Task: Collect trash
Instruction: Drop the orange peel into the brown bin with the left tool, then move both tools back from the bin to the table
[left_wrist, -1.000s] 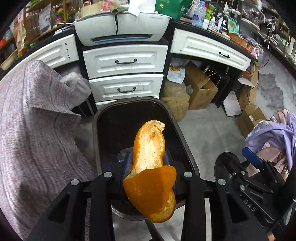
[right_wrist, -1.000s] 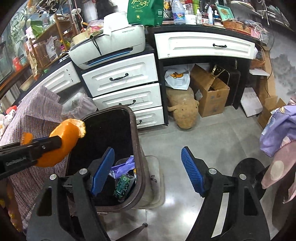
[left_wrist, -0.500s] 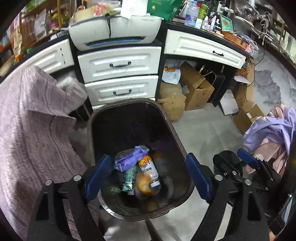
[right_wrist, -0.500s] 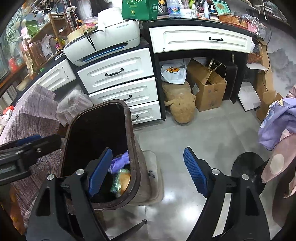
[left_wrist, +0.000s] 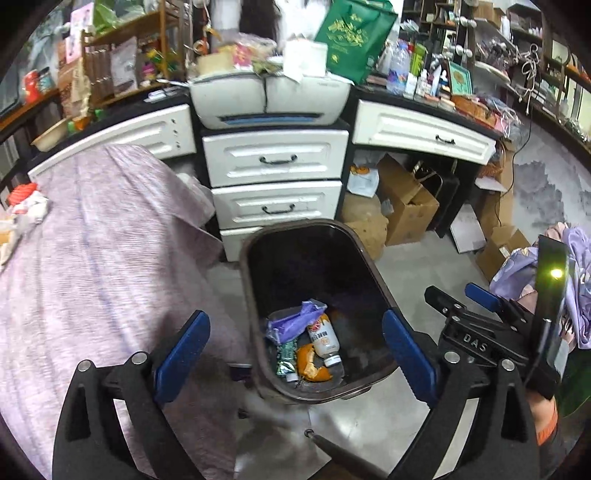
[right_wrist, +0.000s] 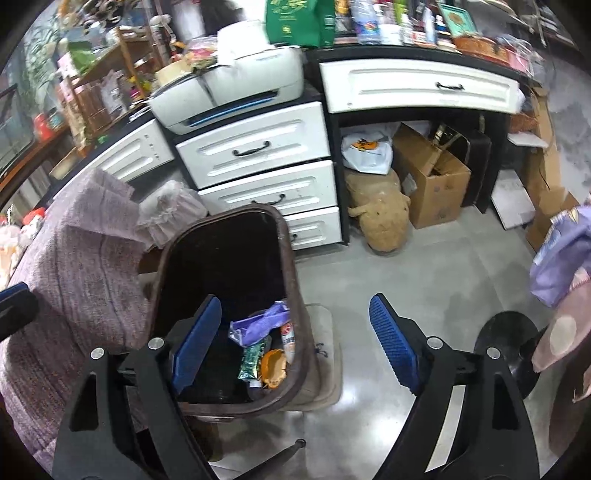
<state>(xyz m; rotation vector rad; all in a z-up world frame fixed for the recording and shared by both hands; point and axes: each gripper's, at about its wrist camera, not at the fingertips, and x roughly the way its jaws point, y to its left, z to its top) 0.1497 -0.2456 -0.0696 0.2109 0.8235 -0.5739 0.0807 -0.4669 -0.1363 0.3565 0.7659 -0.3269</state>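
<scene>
A dark brown trash bin (left_wrist: 255, 291) (right_wrist: 291, 295) stands on the floor in front of white drawers. At its bottom lie an orange peel (left_wrist: 310, 363) (right_wrist: 273, 367), a small bottle (left_wrist: 325, 341), a green wrapper (left_wrist: 286, 356) (right_wrist: 251, 360) and a purple wrapper (left_wrist: 295, 319) (right_wrist: 258, 325). My left gripper (left_wrist: 295, 345) hangs above the bin with its jaws still opening wide and nothing between the blue pads. My right gripper (right_wrist: 295, 341) hovers over the bin's right rim, its jaws also opening and empty; it shows in the left wrist view as the black tool with a blue pad (left_wrist: 484, 297).
A table under a purple-grey cloth (left_wrist: 92, 258) (right_wrist: 74, 266) borders the bin on the left. White drawers (left_wrist: 275, 158) and a printer (left_wrist: 269, 98) rise behind it. Cardboard boxes (right_wrist: 432, 177), a tan sack (right_wrist: 384, 218), a black round base (right_wrist: 506, 347) and lilac fabric (left_wrist: 580, 266) occupy the right.
My left gripper let go of the orange peel, which dropped into the bin, and its jaws spread wide. It then rose and drew back, toward the table. My right gripper opened slightly.
</scene>
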